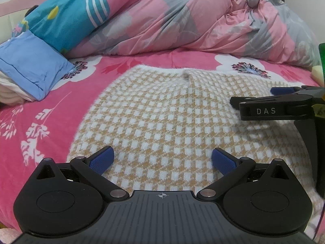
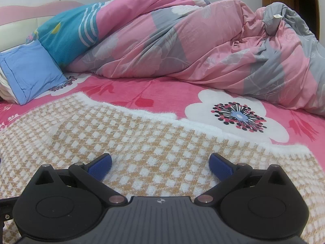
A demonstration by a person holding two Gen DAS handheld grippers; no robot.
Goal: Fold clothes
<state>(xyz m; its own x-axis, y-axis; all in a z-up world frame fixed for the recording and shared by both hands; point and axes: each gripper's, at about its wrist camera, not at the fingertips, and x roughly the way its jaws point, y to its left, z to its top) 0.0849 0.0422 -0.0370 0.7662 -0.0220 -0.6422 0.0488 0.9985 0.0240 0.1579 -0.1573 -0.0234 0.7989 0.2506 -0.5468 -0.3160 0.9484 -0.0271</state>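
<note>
Both grippers, left [image 1: 162, 160] and right [image 2: 160, 162], gape wide and empty (blue pads apart) over the checked knit sweater [image 1: 162, 111] on the bed's pink floral sheet [image 1: 40, 111].

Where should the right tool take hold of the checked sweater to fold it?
Take the sweater by its fuzzy white edge, coming from the near side. That hem lies flat and clear on the pink sheet, and the right tool, open, faces it.
</note>
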